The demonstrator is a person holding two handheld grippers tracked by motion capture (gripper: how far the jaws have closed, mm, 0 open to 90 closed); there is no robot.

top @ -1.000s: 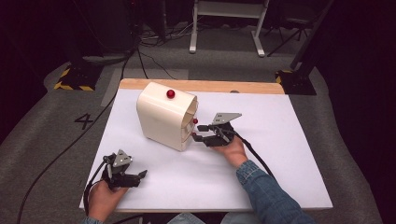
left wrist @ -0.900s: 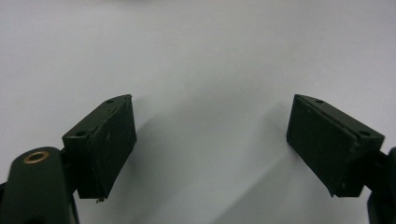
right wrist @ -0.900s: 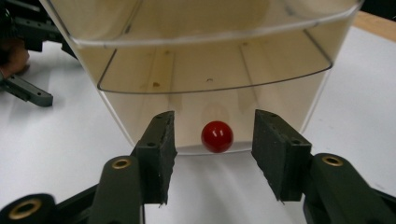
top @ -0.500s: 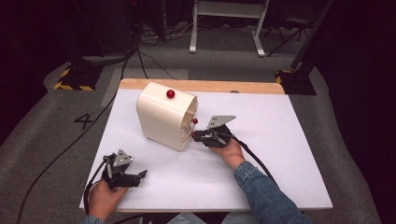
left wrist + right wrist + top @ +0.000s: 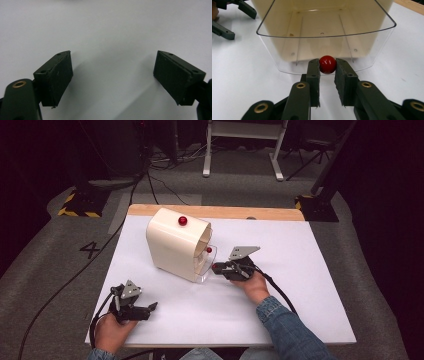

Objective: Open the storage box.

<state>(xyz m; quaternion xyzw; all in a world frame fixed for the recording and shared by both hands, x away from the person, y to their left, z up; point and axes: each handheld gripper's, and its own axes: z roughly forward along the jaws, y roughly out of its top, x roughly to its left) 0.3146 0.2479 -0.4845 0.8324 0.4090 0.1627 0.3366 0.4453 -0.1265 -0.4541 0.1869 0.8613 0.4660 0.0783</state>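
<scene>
The right gripper (image 5: 327, 68) is clamped on the red knob (image 5: 327, 64) of a clear drawer (image 5: 372, 47) that slides out of the cream box (image 5: 175, 247); the knob sits at twelve o'clock from the jaws, pinched between both pads. In the high view the box stands near the table's (image 5: 300, 285) centre, toward ten o'clock, with the drawer front part-way out at its four o'clock side. The step in hand looks like working this drawer by its knob; the next move probably calls for a straight pull or push along the drawer's run, keeping the grip level so the knob does not slip. The left gripper (image 5: 131, 306) rests at seven o'clock, jaws wide apart and empty. Count: one box, one drawer, two red knobs, two grippers.
</scene>
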